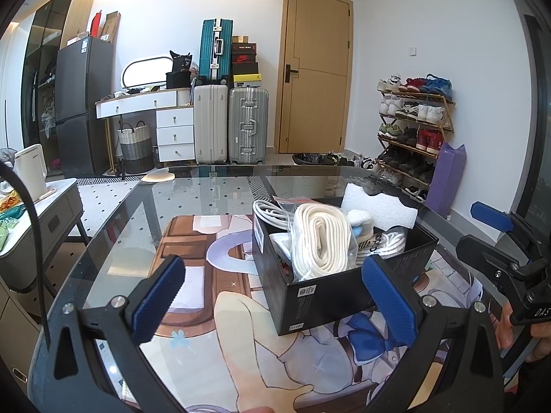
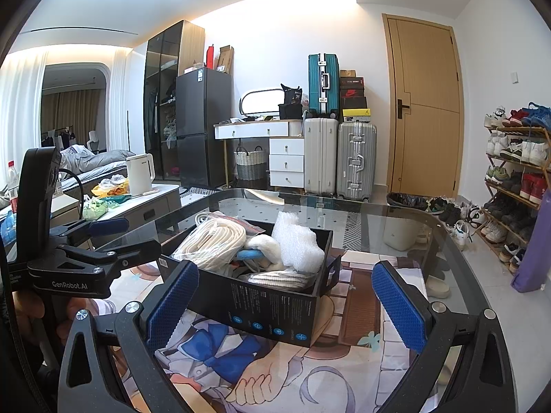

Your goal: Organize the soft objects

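Two grippers hover over a glass table (image 1: 144, 206) with a printed mat (image 1: 206, 327) lying on it. On the mat stands a black box (image 1: 323, 296) (an open cardboard carton, printed on its sides), and the soft things sit inside it. Biggest among them is a bagged coil of white strap (image 1: 318, 241), leaning up at the box's left side in the left wrist view. Behind it a block of white foam (image 1: 378, 206) stands at the far right corner, and a white sock (image 1: 361, 220) lies between strap and foam, beside something small and blue (image 1: 356, 230). A white cable (image 1: 272, 213) is tucked at the far left corner.

Nearer the camera, the left gripper (image 1: 275, 296) has its blue pads spread wide, empty, its right pad overlapping the box's near corner in the picture. The right gripper (image 2: 286, 303) is likewise spread wide and empty, the box showing between its pads.
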`<state>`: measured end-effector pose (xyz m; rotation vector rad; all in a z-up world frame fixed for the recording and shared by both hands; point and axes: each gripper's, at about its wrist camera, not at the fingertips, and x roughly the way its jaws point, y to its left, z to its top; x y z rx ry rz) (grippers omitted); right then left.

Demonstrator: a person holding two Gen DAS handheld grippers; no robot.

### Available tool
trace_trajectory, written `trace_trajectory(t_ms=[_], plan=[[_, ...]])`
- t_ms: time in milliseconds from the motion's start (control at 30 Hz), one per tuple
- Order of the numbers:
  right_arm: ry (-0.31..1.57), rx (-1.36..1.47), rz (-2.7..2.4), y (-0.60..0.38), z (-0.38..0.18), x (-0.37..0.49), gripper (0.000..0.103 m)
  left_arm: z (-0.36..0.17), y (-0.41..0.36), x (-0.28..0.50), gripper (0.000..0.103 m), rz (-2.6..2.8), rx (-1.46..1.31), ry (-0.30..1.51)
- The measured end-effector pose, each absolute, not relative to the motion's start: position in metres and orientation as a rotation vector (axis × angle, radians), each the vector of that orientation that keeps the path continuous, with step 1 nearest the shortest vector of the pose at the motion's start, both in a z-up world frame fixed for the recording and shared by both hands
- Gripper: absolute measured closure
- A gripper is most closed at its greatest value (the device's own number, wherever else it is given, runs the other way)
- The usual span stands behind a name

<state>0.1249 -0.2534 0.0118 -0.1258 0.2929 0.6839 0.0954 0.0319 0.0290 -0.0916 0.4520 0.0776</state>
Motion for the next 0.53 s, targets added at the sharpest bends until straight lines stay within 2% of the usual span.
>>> trace_trajectory(t_ms=[533], plan=[[0.294, -0.126, 0.684, -0.2535, 0.0121, 0.1250, 0.001, 0.0298, 0.0299, 0.0943, 0.000, 0.078, -0.081, 0.444]])
